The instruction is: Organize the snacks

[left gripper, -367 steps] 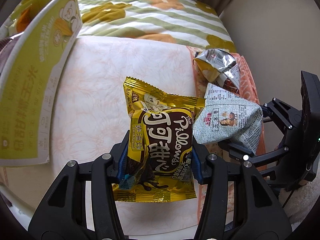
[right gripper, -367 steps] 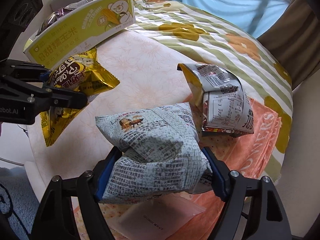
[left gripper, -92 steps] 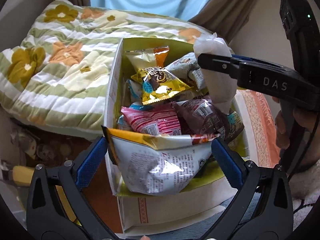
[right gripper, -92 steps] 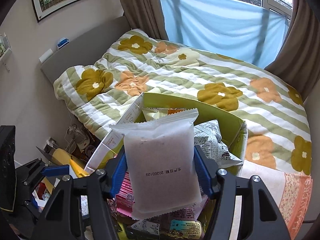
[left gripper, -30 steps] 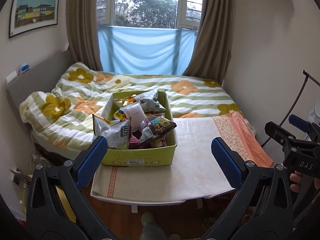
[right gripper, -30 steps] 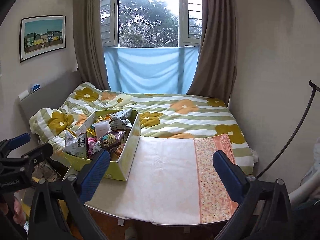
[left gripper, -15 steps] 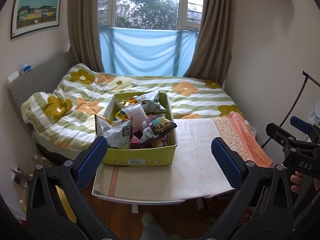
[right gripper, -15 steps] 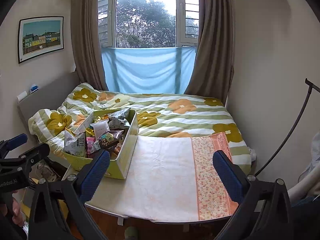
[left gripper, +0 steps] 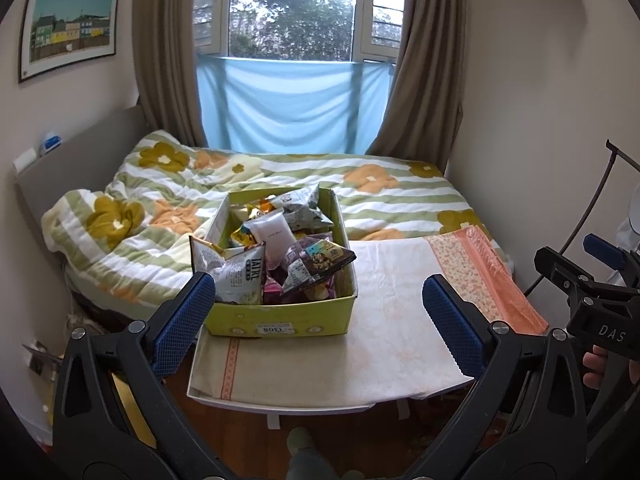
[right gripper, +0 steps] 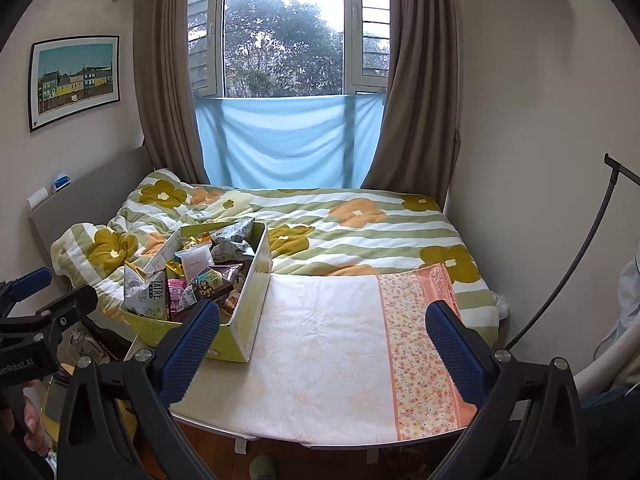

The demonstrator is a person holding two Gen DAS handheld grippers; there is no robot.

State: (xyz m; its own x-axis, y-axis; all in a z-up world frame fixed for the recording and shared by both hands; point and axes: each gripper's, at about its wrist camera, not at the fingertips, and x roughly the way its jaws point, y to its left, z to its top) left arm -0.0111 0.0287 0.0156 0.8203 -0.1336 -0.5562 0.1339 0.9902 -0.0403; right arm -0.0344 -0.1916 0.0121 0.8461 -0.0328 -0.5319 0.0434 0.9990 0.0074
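A yellow-green cardboard box (left gripper: 280, 322) stands at the left end of a low table (left gripper: 384, 360) and is heaped with several snack packets, among them a silver crisp bag (left gripper: 230, 268), a white pouch (left gripper: 276, 236) and a dark packet (left gripper: 320, 258). The box also shows in the right wrist view (right gripper: 250, 316). My left gripper (left gripper: 320, 320) is open and empty, held back from the table. My right gripper (right gripper: 324, 340) is open and empty too, also held back from the table.
The table carries a white floral cloth (right gripper: 320, 344) with an orange patterned strip (right gripper: 416, 340) at its right. Behind it is a bed with a flowered quilt (left gripper: 360, 184), then a window with curtains. A black stand (right gripper: 580, 240) leans at the right wall. Wooden floor lies below.
Both grippers have drawn slightly nearer the table over the last second. Earlier, each held a snack over the box; both are now empty and those packets lie in the box.
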